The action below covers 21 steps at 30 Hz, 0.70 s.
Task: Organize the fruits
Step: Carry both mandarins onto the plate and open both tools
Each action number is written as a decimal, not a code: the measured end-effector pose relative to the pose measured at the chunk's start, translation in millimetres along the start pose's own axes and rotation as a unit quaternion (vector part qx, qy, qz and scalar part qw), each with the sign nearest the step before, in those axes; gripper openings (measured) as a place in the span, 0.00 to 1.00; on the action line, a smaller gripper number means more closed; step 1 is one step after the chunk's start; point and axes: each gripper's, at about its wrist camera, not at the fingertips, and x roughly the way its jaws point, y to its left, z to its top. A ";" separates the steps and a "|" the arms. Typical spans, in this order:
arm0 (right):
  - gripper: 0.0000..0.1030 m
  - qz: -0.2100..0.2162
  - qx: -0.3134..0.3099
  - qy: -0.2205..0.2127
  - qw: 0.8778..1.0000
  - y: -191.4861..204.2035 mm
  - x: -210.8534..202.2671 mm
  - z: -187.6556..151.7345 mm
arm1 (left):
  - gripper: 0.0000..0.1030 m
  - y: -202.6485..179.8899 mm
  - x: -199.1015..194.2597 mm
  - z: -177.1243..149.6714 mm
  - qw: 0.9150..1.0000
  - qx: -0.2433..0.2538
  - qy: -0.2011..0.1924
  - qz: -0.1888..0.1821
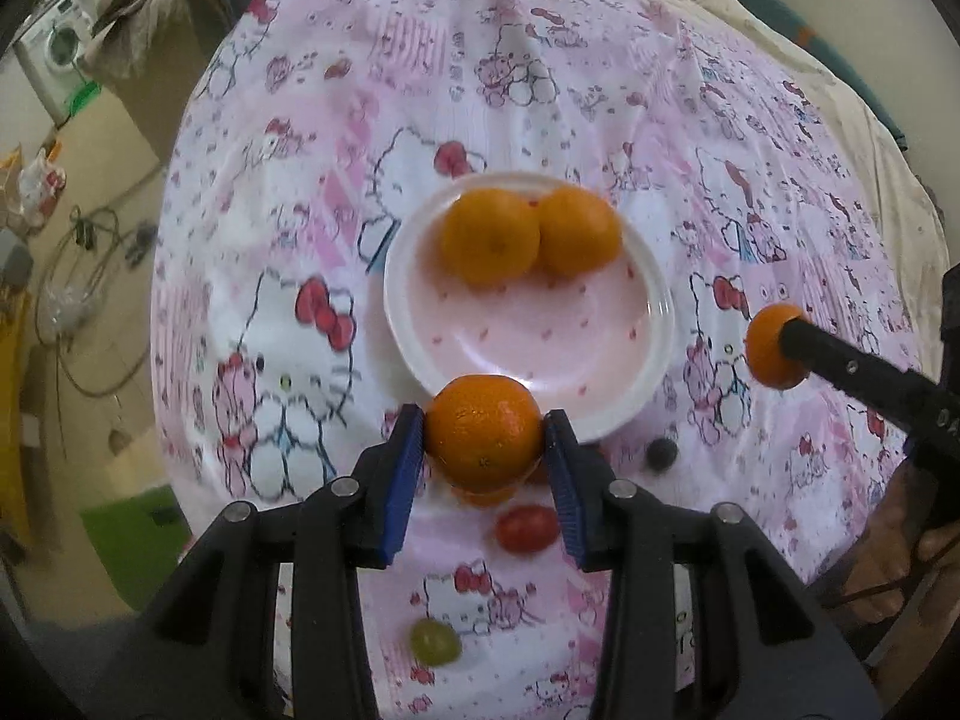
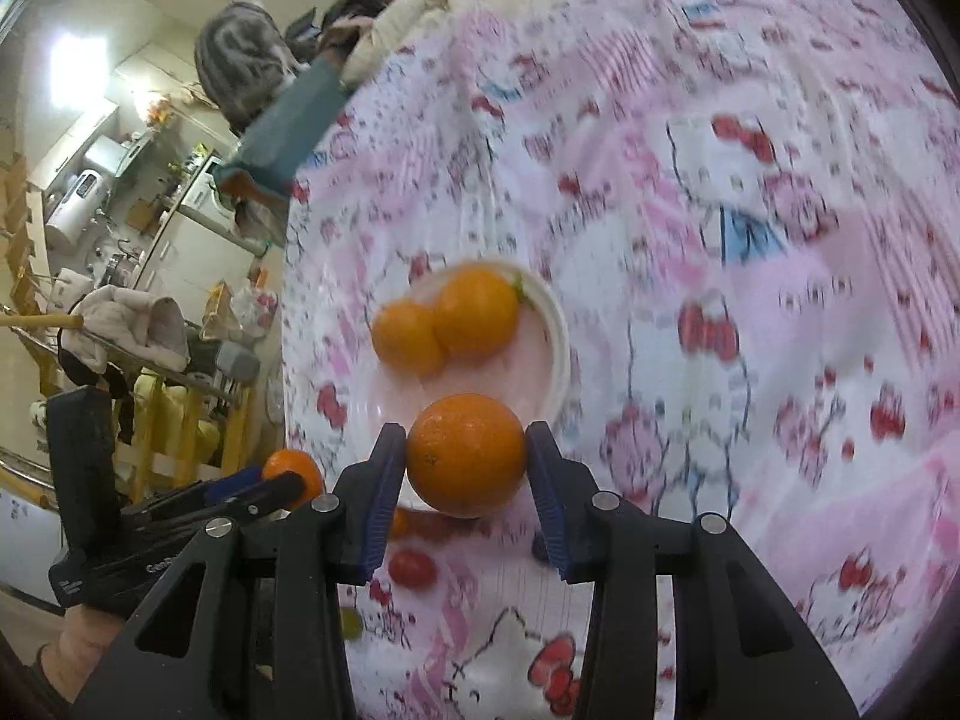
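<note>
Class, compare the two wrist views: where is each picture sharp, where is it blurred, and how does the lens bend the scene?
Left wrist: held orange sharp, plate and cloth slightly soft, the edges curve into a dark round border. Right wrist: held orange and gripper sharp, cloth streaked with motion blur, a bright glare at upper left, same bulging fisheye.

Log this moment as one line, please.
left gripper: shut on orange | right gripper: shut on second orange | plate: two oranges in it | cherry tomato, grape: loose on cloth
</note>
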 end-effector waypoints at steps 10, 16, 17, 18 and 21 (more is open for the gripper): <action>0.42 0.000 0.007 0.022 1.000 -13.8 37.1 32.3 | 0.35 -14.2 37.2 37.1 1.000 0.007 0.003 0.010; 0.42 -0.002 0.016 0.048 0.999 -20.4 67.9 42.1 | 0.35 -9.5 62.1 44.2 1.000 -0.004 0.011 0.012; 0.42 -0.001 0.017 0.052 0.998 -21.3 72.7 42.9 | 0.35 -8.6 65.9 44.2 1.000 -0.006 0.016 0.010; 0.42 0.000 0.016 0.058 0.998 -21.8 77.7 43.7 | 0.35 -8.0 69.4 44.1 1.000 -0.007 0.020 0.008; 0.42 0.000 0.014 0.072 0.997 -22.3 90.4 42.8 | 0.35 -5.4 75.6 43.5 1.000 -0.016 0.022 0.004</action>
